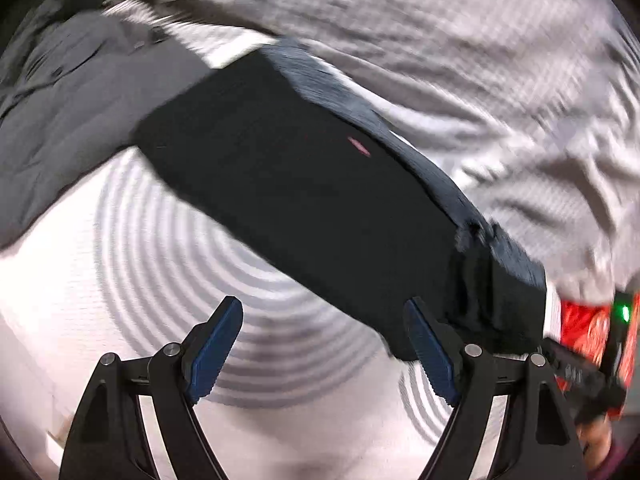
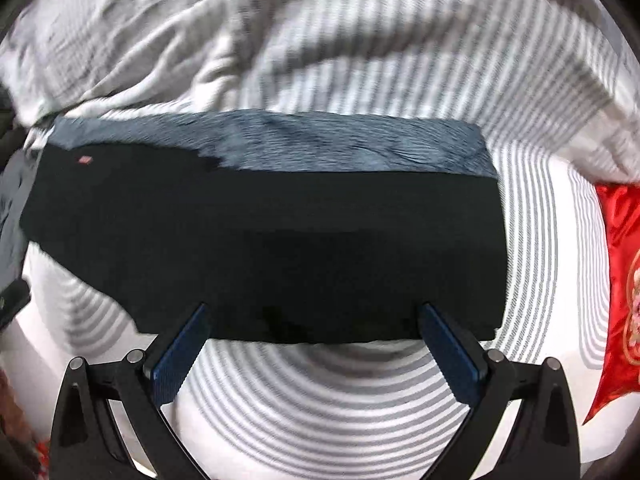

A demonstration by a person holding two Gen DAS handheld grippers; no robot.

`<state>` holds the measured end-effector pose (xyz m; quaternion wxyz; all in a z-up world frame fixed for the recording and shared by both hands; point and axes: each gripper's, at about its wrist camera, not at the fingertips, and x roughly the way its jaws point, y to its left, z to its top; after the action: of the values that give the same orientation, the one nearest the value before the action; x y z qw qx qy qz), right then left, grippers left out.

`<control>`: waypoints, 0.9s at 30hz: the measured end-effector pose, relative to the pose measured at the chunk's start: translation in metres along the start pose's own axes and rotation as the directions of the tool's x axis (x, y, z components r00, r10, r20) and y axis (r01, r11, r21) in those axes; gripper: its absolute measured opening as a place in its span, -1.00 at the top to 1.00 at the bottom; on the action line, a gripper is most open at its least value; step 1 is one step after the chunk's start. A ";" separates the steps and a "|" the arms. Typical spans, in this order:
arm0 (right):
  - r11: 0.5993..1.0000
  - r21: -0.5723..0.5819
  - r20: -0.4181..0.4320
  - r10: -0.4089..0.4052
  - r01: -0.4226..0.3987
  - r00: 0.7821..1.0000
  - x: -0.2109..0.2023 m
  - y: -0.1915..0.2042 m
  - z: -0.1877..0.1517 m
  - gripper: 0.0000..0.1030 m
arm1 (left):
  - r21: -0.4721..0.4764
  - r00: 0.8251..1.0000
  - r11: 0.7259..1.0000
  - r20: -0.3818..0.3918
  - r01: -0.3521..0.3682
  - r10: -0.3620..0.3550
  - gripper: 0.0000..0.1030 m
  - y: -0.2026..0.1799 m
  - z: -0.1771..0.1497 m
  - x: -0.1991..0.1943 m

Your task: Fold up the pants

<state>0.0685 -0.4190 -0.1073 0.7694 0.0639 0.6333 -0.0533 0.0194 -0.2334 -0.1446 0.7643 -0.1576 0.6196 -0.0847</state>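
Lying flat as a long folded rectangle, the black fabric pants rest on a white bed sheet with thin grey stripes, and everything else can be placed relative to them. Along their far long edge a band of fuzzy blue-grey lining shows, and a small pink tag sits near their far left corner in the right wrist view. Beyond the pants the same striped sheet is rumpled into folds. The right gripper hovers at the near long edge of the pants, its blue-padded fingers spread wide apart with nothing between them; whether the tips touch the fabric I cannot tell. The left gripper sits near one end of the pants, its blue-padded fingers likewise wide apart and empty, the right-hand finger overlapping the edge of the pants in that view. To the left of the pants in the left wrist view lies a crumpled dark grey garment, just beside them. A shiny red satin cushion with gold embroidery lies to the right of the pants, apart from them.
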 end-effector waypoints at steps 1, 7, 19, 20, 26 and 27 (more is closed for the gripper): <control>1.000 -0.015 0.003 0.000 0.000 1.000 -0.002 0.006 0.002 -1.00 | -0.037 1.000 0.999 0.007 0.007 -0.006 -0.62 0.010 0.005 -0.001; 0.994 -0.088 0.028 0.061 -0.058 0.998 -0.011 0.045 0.010 -1.00 | -0.179 0.998 0.982 0.038 0.055 -0.049 -0.62 0.056 0.035 0.008; 0.971 -0.147 -0.004 0.191 -0.190 0.982 -0.005 0.101 0.013 -0.99 | -0.255 0.991 0.958 0.037 0.134 -0.128 -0.62 0.081 0.062 0.045; 0.968 -0.152 -0.006 0.200 -0.199 0.980 -0.005 0.104 0.014 -0.99 | -0.260 0.990 0.956 0.037 0.140 -0.134 -0.62 0.081 0.063 0.046; 0.950 -0.164 -0.008 0.266 -0.264 0.964 -0.010 0.121 0.024 -0.96 | -0.285 0.986 0.944 0.046 0.168 -0.162 -0.61 0.084 0.067 0.053; 0.948 -0.164 -0.007 0.274 -0.272 0.962 -0.010 0.124 0.028 -0.96 | -0.288 0.986 0.943 0.049 0.168 -0.161 -0.57 0.083 0.067 0.053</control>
<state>0.1135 -0.3009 -0.0881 0.7769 0.0874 0.6145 0.1052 0.0908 -0.1635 -0.2100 0.7307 -0.3206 0.6004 -0.0540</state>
